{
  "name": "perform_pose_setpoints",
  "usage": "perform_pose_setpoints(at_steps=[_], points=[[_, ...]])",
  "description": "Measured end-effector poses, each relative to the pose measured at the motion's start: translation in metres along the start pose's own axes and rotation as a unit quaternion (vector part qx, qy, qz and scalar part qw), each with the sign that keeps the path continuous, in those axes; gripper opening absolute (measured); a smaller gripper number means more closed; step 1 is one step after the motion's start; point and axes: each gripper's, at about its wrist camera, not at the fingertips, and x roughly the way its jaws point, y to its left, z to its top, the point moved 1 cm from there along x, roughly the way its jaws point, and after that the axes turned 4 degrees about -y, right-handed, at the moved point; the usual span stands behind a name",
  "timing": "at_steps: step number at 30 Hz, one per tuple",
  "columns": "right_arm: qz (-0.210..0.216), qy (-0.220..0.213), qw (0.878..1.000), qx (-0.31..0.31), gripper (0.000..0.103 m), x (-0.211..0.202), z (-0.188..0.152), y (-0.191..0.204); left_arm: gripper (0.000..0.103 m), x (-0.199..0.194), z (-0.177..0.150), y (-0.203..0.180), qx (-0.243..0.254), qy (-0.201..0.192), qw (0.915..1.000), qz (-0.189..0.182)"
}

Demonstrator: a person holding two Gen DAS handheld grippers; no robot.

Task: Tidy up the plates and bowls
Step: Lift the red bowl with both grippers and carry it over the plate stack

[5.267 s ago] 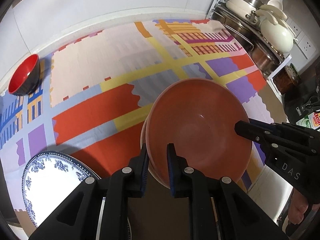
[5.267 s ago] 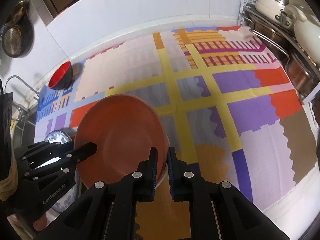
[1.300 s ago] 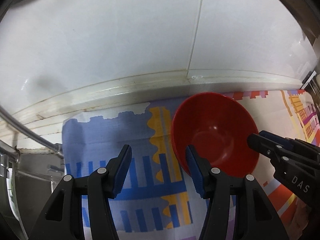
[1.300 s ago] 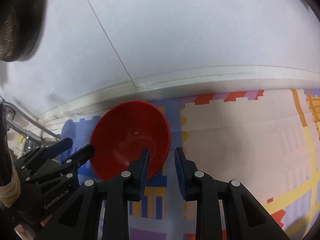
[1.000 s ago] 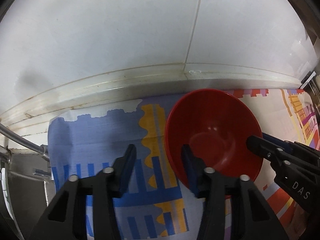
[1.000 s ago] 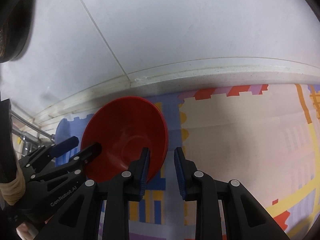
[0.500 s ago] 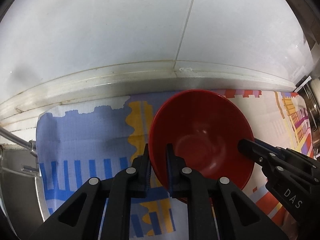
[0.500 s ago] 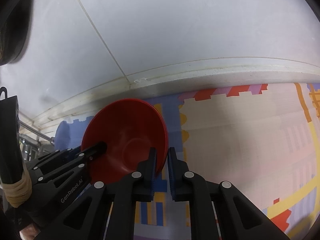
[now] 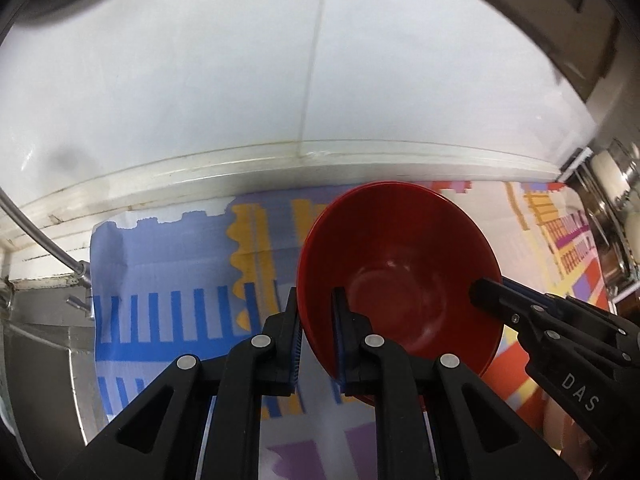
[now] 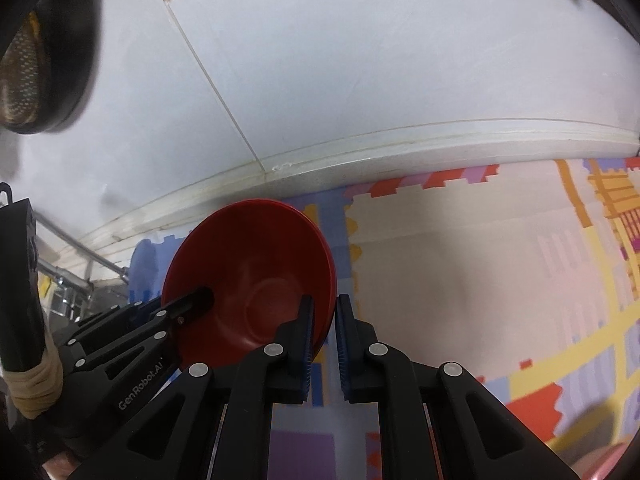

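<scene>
A red bowl is held between both grippers above the patterned cloth, tilted. My left gripper is shut on the bowl's left rim, one finger inside and one outside. My right gripper is shut on the bowl's right rim; the bowl also shows in the right wrist view. Each gripper shows in the other's view: the right gripper at the bowl's right edge, the left gripper at its left edge.
A colourful patterned cloth covers the counter, which ends at a white tiled wall. A metal sink with a rail lies to the left. Pots on a rack stand at the far right. A dark strainer hangs at upper left.
Both grippers closed on the red bowl's opposite rims over the last second. The bowl now sits higher and more tilted, and the view has pulled back from the wall.
</scene>
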Motion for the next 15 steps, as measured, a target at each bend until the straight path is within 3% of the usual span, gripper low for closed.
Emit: perform_pose_setpoints(at_steps=[15], points=[[-0.027, -0.042, 0.999, -0.005, 0.012, -0.087, -0.034, -0.024, 0.016, -0.061, -0.028, -0.060, 0.039, -0.030, 0.9983, -0.033]])
